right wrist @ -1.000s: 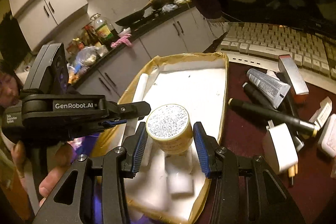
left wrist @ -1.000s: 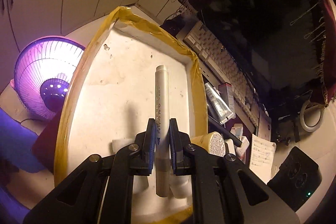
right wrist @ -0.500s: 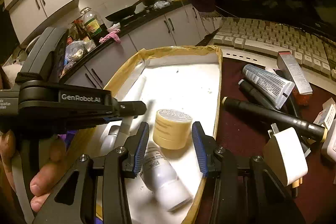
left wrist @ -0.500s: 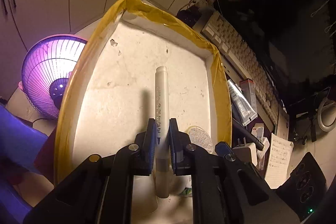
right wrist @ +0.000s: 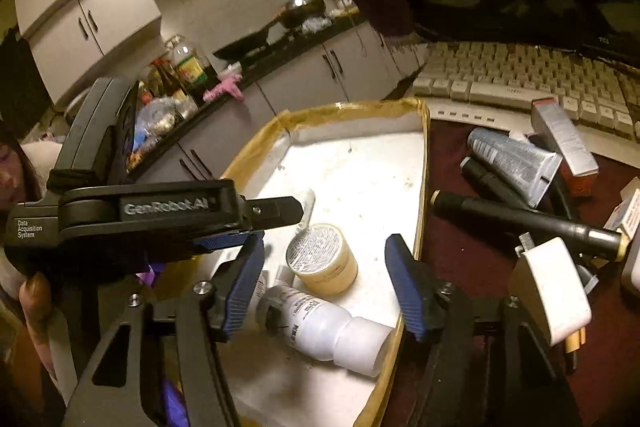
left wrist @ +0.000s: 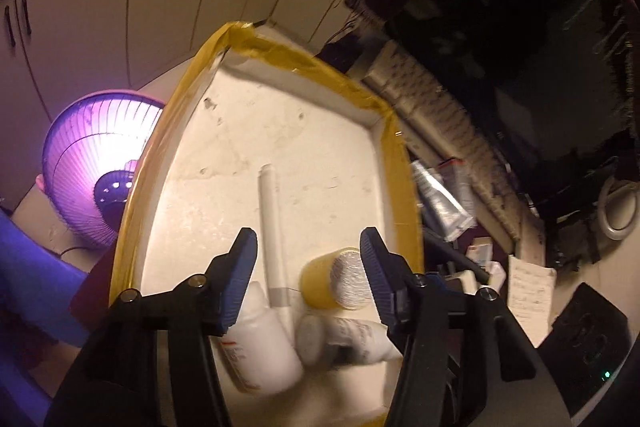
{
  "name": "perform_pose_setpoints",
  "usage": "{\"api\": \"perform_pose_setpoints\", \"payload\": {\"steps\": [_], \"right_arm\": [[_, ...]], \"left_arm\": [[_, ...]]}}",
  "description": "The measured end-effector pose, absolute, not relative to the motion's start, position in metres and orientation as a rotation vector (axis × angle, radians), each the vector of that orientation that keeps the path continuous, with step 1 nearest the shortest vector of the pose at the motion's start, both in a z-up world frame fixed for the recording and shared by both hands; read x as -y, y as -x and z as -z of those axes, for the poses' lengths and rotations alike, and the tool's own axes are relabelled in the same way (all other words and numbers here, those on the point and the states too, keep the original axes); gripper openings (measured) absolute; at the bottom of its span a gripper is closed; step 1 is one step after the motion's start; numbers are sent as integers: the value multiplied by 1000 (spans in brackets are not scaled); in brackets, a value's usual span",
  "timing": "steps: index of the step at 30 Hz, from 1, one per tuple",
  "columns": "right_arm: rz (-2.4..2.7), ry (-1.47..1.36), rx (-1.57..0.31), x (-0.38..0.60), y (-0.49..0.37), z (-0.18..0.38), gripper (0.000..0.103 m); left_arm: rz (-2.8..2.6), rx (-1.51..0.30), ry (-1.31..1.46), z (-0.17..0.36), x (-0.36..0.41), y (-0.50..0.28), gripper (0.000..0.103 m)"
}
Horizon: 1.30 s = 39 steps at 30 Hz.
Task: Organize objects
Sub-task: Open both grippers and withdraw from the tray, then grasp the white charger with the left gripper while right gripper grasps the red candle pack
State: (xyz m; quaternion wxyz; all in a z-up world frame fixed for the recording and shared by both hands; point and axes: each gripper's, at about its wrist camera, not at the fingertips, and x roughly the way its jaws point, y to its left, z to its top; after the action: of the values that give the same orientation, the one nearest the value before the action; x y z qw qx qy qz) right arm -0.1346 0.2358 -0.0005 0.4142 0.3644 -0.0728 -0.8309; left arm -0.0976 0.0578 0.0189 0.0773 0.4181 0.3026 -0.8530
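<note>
A white foam tray with yellow-taped rim point(left wrist: 400, 155) point(right wrist: 422, 163) holds a white marker point(left wrist: 270, 227), a yellow jar point(left wrist: 340, 283) point(right wrist: 324, 259) and two white bottles point(left wrist: 260, 343) point(left wrist: 344, 339); one bottle shows lying down in the right wrist view point(right wrist: 328, 327). My left gripper point(left wrist: 308, 267) is open above the marker and jar; its body shows in the right wrist view point(right wrist: 160, 211). My right gripper point(right wrist: 324, 279) is open above the jar and bottle.
On the dark red desk right of the tray lie a silver tube point(right wrist: 512, 159), a black pen point(right wrist: 520, 219), a small box point(right wrist: 564, 135) and a white plug point(right wrist: 552, 287). A keyboard point(right wrist: 520, 75) lies behind. A purple-lit fan point(left wrist: 92, 167) stands left.
My left gripper opened and let go of the marker, which now lies in the tray. My right gripper left the jar in the tray, opened wider and pulled back.
</note>
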Motion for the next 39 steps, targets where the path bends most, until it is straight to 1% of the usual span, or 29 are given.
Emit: {"api": "perform_pose_setpoints", "payload": {"steps": [2,4,9,11,13,16,20,23,35,39], "right_arm": [[2086,-904,219,-244,133,-3,58],[2080,-891,253,-256,129,-10,58],[2113,-879,296,-296,121,-17,59],[2112,-897,307,-313,121,-16,59],[2139,-917,288,-327,121,-12,59],[2214,-965,250,-350,123,-3,59],[2257,-991,259,-375,127,4,59],[2301,-988,247,-389,133,1,59],[2344,-1057,413,-429,165,16,59],[2335,-1063,436,-433,167,18,59]], "left_arm": [[2595,-940,-1218,-26,-62,92,52],[2638,-931,-1180,-34,-70,87,54],[2723,-740,-1059,-55,-107,81,55],[2763,-703,-1056,-62,-123,82,59],[2791,-689,-1071,-65,-135,87,62],[2819,-669,-1146,-60,-159,97,62],[2819,-593,-1259,-48,-191,110,62],[2816,-608,-1317,-42,-202,116,62],[2790,-565,-1442,-28,-230,135,62],[2749,-536,-1470,-20,-232,141,62]]}}
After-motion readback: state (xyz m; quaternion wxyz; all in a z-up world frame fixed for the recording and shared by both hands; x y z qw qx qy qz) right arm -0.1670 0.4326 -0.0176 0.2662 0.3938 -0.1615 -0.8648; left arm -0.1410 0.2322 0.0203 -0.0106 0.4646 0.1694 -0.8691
